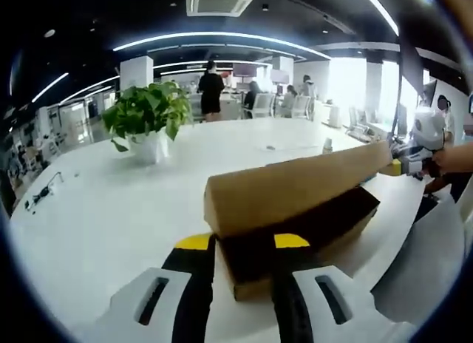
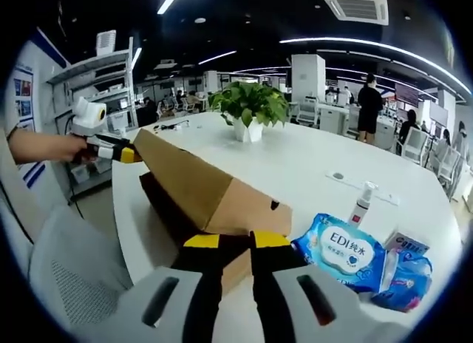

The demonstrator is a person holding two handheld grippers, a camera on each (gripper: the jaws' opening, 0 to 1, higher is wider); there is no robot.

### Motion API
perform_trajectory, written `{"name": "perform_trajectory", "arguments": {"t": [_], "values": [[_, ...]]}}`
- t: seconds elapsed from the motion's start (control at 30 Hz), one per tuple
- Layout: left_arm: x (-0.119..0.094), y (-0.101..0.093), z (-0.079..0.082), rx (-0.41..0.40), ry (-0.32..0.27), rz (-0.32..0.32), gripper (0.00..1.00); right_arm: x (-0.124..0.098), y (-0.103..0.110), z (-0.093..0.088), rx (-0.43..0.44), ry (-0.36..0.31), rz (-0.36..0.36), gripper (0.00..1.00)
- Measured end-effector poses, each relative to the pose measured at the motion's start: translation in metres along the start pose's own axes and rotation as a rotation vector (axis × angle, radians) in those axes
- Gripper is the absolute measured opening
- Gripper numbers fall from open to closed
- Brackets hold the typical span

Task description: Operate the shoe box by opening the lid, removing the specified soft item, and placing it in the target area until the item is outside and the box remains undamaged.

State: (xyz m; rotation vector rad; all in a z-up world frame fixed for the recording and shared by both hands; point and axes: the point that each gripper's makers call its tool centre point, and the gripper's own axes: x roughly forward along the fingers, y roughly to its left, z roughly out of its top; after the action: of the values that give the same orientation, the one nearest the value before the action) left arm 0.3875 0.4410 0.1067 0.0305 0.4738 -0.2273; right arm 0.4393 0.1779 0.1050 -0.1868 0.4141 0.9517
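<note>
A brown cardboard shoe box [image 1: 295, 265] [image 2: 159, 202] lies on the white table [image 1: 111, 210], its lid [image 1: 295, 184] [image 2: 192, 180] tilted up along one long side over a dark inside. What lies inside is hidden. My left gripper [image 1: 244, 241] stands open, its yellow-tipped jaws straddling the box's near corner just under the lid's end. From the right gripper view, the left gripper [image 2: 118, 152] touches the lid's raised far corner. My right gripper [image 2: 236, 240] has its jaws close together at the lid's other end. From the left gripper view, the right gripper [image 1: 403, 165] is at the far end.
A potted plant [image 1: 148, 121] [image 2: 250, 110] stands mid-table. Beside the box lie a blue wipes pack [image 2: 344, 250], a spray bottle [image 2: 361, 202] and more blue packs [image 2: 410, 273]. A grey chair [image 2: 66, 276] is at the table's edge. People stand far behind.
</note>
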Motion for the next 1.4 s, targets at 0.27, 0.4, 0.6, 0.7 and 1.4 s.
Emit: {"name": "perform_trajectory", "arguments": {"t": [0.27,0.4,0.6,0.7,1.4], "values": [[0.0,-0.006,-0.009,0.036,0.019,-0.045,0.35,-0.003,0.009,-0.006,-0.055,-0.004,0.04,0.18],[0.0,-0.007,-0.013,0.038,0.029,-0.052,0.36,-0.003,0.011,-0.009,-0.069,0.002,0.056,0.19],[0.001,-0.01,-0.02,0.039,0.052,-0.069,0.4,-0.003,0.018,-0.019,-0.065,0.024,0.084,0.22],[0.003,-0.013,-0.026,0.041,0.069,-0.081,0.42,-0.002,0.023,-0.025,-0.075,0.039,0.098,0.23],[0.012,-0.019,-0.056,0.072,0.168,-0.092,0.46,0.008,0.032,-0.052,-0.012,0.114,0.106,0.25]]}}
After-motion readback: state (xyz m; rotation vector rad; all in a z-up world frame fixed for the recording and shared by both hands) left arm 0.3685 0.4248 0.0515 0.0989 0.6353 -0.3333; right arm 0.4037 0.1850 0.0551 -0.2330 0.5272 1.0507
